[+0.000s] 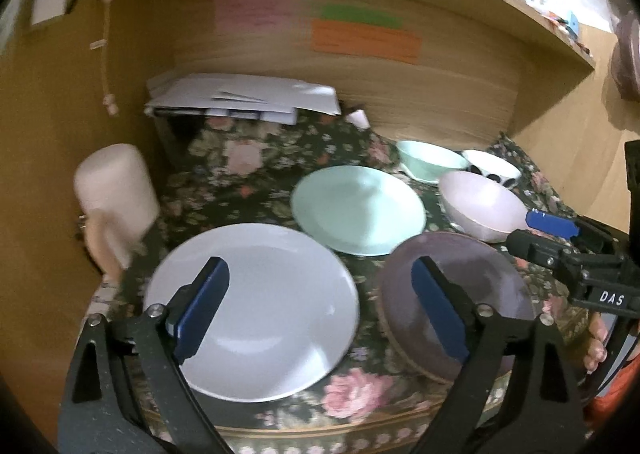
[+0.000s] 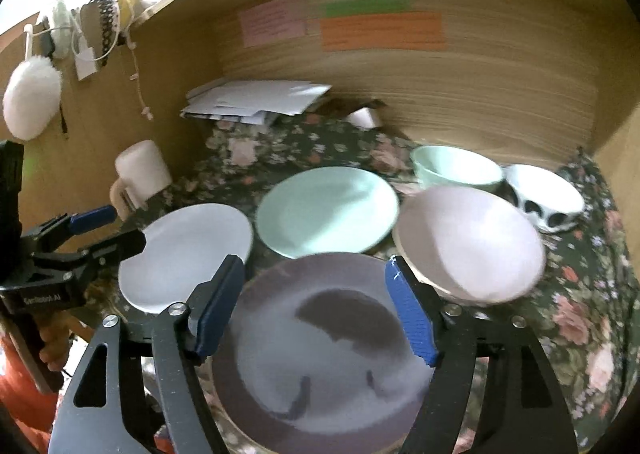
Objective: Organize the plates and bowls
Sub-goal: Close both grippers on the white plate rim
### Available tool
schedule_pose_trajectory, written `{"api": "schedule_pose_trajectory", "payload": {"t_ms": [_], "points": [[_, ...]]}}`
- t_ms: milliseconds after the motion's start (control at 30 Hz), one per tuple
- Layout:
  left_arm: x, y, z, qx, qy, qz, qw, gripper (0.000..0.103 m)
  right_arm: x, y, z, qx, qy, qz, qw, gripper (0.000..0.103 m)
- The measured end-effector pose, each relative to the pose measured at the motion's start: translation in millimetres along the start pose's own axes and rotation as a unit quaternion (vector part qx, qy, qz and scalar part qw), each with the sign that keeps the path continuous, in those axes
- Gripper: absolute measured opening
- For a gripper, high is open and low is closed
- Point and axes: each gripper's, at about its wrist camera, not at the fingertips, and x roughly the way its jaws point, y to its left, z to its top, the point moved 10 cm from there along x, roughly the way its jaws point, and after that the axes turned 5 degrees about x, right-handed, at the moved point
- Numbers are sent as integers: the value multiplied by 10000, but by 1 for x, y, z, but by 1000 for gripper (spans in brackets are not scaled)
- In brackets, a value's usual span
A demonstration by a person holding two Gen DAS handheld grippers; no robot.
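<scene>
So left to right on the flowery cloth [image 1: 248,157]: white plate [image 1: 256,310], green plate [image 1: 358,209], purple plate [image 2: 320,354], then pink bowl [image 2: 472,242], green bowl [image 2: 456,169] and spotted bowl [image 2: 548,201], all empty. White mug [image 2: 140,169] and papers [image 2: 256,97] behind. Left gripper [image 1: 320,306] and right gripper [image 2: 316,310] both hover wide open, holding nothing.

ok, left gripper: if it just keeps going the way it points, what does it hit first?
Probably the white plate. The left gripper is open, tilted down over the floral tablecloth, with that plate lying under the gap between its fingers. The purple plate sits just right. Depth is unclear.
</scene>
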Motion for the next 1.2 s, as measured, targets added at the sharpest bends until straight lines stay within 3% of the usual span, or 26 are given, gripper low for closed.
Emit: {"api": "schedule_pose_trajectory", "payload": {"t_ms": [233,567,667,833,1033,1200], "points": [[-2,50,-20,-318,154,322,9989,94,31,28,-1,-126,262,258,9992,70],[20,103,-55,-747,589,429,9945,94,70,52,-11,-211,782,328,9962,70],[24,112,-64,-839,711,370,9932,82,82,59,-15,-193,987,366,9943,69],[35,121,-79,-973,1014,229,9898,60,99,69,-20,-296,1257,323,9911,51],[37,123,-84,-911,1066,194,9899,46,123,67,-33,-117,1777,294,9836,33],[42,124,-87,-965,1151,59,9886,37,137,65,-41,42,2056,307,9781,25]]}}
